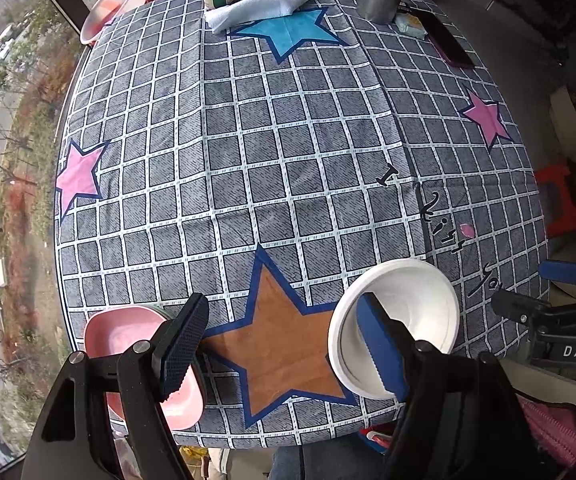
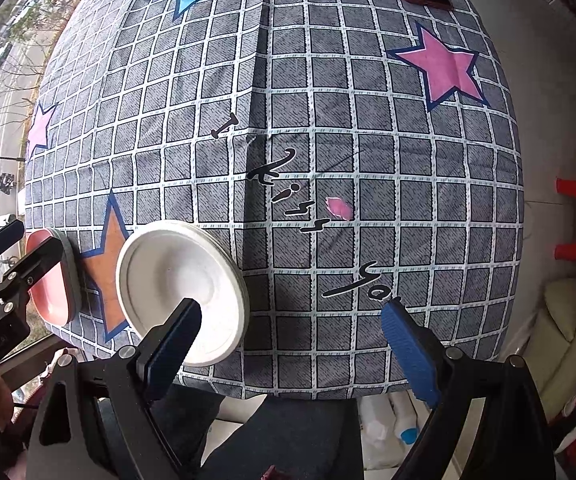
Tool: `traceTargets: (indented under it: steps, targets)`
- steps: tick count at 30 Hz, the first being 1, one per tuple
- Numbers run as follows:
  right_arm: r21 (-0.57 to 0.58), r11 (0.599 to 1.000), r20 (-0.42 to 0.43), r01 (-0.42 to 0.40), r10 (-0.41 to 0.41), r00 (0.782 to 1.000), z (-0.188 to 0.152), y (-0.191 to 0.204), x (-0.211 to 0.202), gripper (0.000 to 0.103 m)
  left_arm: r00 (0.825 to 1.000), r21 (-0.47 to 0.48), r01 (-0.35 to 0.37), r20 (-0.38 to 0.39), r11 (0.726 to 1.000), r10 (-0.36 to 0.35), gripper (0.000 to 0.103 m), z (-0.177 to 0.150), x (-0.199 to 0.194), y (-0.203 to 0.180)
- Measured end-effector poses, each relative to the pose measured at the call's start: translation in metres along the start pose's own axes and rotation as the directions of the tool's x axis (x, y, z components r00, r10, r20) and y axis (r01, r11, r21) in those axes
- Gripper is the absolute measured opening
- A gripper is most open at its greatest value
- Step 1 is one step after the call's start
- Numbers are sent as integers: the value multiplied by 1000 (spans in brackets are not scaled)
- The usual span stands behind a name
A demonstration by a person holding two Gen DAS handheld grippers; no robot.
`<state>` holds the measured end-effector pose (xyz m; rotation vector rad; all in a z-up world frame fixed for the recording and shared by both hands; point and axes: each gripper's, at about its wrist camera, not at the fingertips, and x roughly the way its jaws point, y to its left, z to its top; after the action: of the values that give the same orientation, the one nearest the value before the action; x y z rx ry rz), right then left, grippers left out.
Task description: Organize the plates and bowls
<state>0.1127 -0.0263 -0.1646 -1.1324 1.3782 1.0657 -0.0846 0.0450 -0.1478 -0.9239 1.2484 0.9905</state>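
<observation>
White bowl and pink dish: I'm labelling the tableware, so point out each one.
White bowl (image 2: 176, 280), right wrist view, inner base.
Pink dish (image 1: 124, 332), left wrist view, inner floor.

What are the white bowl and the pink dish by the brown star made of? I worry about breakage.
The white bowl looks like matte moulded paper pulp or foam: dull surface, no glare, thin layered rim hinting at a stack. The pink dish looks like smooth plastic with a soft sheen and rounded corners; melamine is possible. Neither looks like glass or ceramic.

Home: star-print tablecloth (image 1: 288, 140), window (image 1: 8, 120) beside table.
</observation>
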Motion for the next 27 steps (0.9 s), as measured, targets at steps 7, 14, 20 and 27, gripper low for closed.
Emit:
traceTargets:
  steps: [7, 14, 20, 27]
  targets:
    - [-5, 1000, -26, -11, 11, 1000, 1, 1, 10, 92, 999, -7, -1, -41, 1000, 1, 79, -6, 10, 0]
    - [4, 1000, -65, -7, 7, 998, -13, -7, 24, 92, 995, 19, 10, -95, 1000, -8, 80, -20, 26, -14]
    - [8, 1000, -133, 14, -13, 991, -26, -14, 47, 92, 988, 12, 26, -152, 1000, -24, 80, -32, 48, -22]
    - [-32, 999, -143, 23, -28, 989, -29, -1, 64, 92, 985, -16, 17, -171, 1000, -19, 79, -36, 67, -24]
